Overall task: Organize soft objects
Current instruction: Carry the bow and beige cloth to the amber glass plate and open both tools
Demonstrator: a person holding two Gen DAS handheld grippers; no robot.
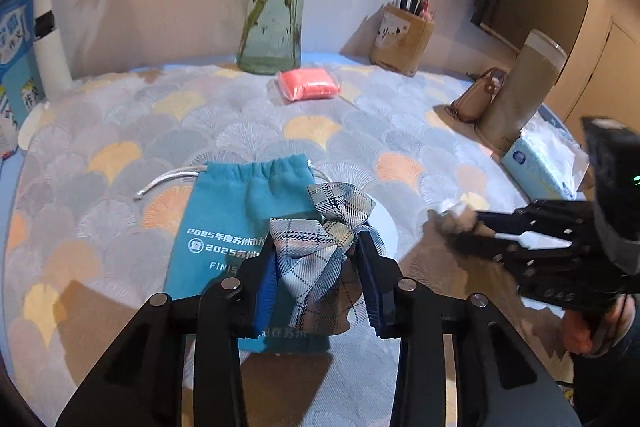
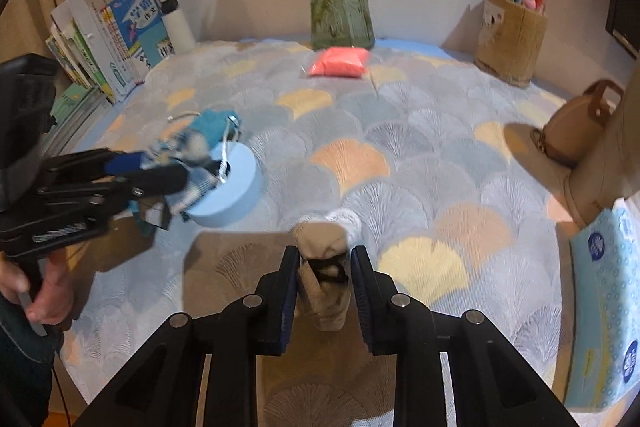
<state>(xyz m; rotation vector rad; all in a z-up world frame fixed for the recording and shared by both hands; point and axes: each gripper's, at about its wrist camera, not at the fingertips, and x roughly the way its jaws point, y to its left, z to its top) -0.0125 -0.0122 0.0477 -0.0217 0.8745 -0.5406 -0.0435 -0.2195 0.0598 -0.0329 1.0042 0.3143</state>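
Note:
My left gripper (image 1: 316,259) is shut on a plaid fabric bow (image 1: 316,247) and holds it over a teal drawstring pouch (image 1: 240,211) and a round light-blue box (image 2: 228,191). My right gripper (image 2: 324,267) is shut on a rolled beige sock with a white lace cuff (image 2: 324,247), held above the table. In the left wrist view the right gripper (image 1: 460,223) is at the right with the sock (image 1: 456,217) at its tips. In the right wrist view the left gripper (image 2: 160,175) is at the left with the bow (image 2: 192,163). A pink soft packet (image 1: 308,85) lies near the vase; it also shows in the right wrist view (image 2: 340,62).
A glass vase with stems (image 1: 276,27) stands at the back. A pen holder (image 2: 512,35), a tan handbag (image 2: 576,127), a tall cylinder (image 1: 520,87) and a tissue pack (image 2: 608,307) are on the right. Books (image 2: 108,35) lean at the left.

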